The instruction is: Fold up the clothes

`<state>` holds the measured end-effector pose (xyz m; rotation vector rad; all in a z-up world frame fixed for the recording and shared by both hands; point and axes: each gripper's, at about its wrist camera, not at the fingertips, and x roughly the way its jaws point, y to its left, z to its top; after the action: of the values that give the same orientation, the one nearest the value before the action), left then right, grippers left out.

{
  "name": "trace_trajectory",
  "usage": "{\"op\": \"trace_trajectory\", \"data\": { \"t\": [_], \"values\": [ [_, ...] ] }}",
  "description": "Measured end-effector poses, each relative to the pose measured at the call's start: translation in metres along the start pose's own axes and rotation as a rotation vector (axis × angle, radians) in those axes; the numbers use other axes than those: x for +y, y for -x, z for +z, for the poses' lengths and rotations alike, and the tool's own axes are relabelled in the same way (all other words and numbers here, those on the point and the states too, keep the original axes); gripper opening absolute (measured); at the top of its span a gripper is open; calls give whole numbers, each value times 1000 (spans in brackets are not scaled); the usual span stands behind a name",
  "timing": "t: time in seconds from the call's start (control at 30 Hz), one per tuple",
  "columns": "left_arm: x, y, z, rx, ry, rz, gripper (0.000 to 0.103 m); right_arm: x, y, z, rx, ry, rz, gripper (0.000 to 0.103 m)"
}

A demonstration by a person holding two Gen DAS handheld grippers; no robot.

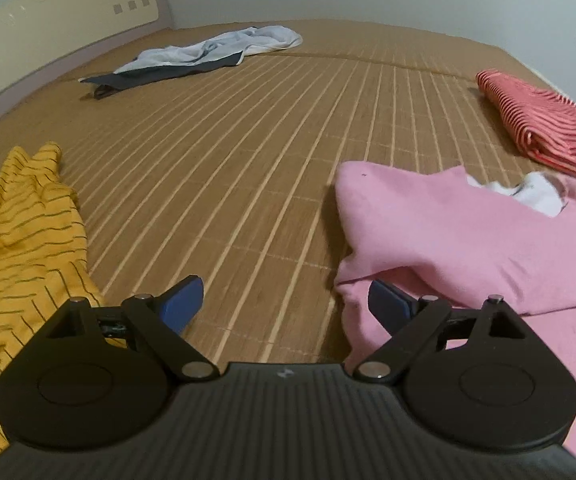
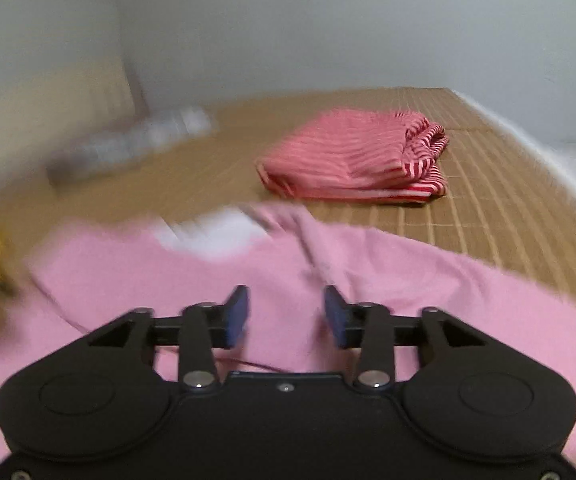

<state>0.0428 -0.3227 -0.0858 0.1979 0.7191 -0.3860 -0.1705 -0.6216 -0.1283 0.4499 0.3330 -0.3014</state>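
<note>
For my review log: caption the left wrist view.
Left gripper open over mat, between yellow striped garment and pink shirt.

The left gripper [image 1: 283, 306] has its two blue pads wide apart, with only the bamboo mat [image 1: 247, 168] between them. A pink shirt [image 1: 468, 240] lies by the right pad. A yellow striped shirt [image 1: 19, 240] lies on the left. Far back are a red striped folded cloth [image 1: 544, 124] and a white and dark pile of clothes [image 1: 195, 56].
</note>
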Motion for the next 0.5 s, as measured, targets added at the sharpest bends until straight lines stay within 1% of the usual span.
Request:
{"op": "trace_trajectory", "data": {
  "t": [0.03,0.07,0.17,0.27,0.33,0.47,0.5],
  "values": [
    [0,1,0,-2,3,-5,93,-11,20,0,-47,-58,-4,51],
    [-2,2,0,-3,2,-7,93,-22,42,0,-94,-96,-39,52],
    [-6,3,-1,-2,-2,-17,93,-56,100,-4,-179,-175,-183,52],
    [-9,4,-1,0,0,-32,93,-93,155,-17,-206,-280,-366,54],
    [-10,5,-2,1,0,-41,93,-113,177,-28,-216,-337,-467,56],
    [-12,6,-3,3,-5,-55,93,-144,190,-48,-207,-440,-531,57],
    [-13,6,-3,6,-7,-55,93,-150,189,-51,-201,-459,-526,57]
  ]
}}
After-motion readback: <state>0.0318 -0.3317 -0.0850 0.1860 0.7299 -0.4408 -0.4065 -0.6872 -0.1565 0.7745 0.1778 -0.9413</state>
